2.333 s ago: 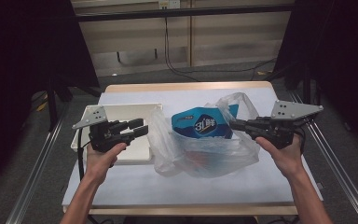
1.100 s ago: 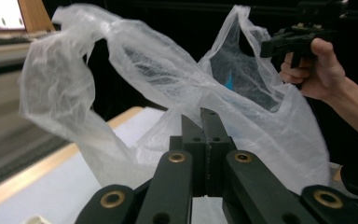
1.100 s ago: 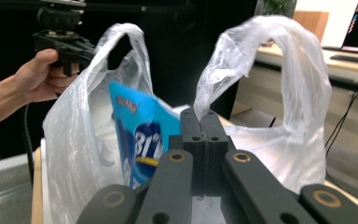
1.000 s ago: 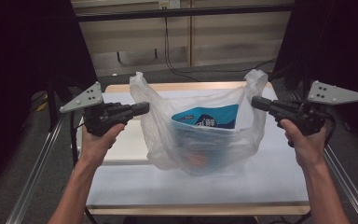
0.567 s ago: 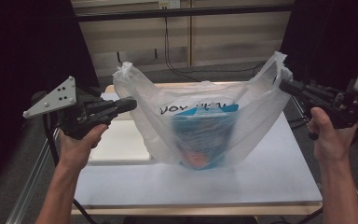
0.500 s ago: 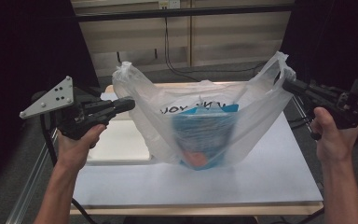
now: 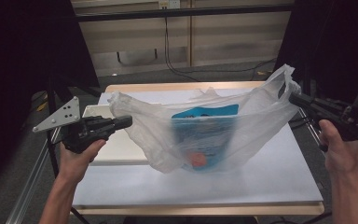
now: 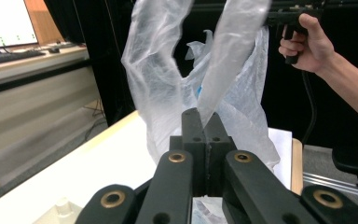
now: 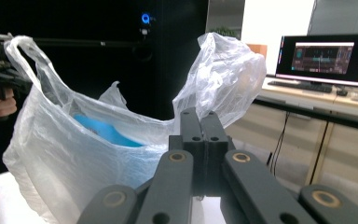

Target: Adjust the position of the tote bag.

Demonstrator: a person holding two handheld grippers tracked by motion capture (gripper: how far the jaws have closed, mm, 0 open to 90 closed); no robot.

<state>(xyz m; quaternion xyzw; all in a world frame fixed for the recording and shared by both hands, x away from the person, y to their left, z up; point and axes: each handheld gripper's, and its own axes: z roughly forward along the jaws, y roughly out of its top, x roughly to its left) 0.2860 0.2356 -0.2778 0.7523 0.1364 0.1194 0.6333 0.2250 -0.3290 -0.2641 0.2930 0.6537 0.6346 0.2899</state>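
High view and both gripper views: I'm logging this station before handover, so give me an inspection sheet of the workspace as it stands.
Surface: white table with a wooden edge, bare at front and right.
Job's things: translucent plastic bag stretched between the grippers, its bottom at or near the table; blue packet inside, blurred.
Clutter: white tray on the table's left side.
Grippers: left gripper jaws shut on one bag handle; right gripper jaws shut on the other.
Cables: black cable down the back wall and along the floor.
Surroundings: dark curtains on both sides; lit monitor on a desk in the right gripper view.
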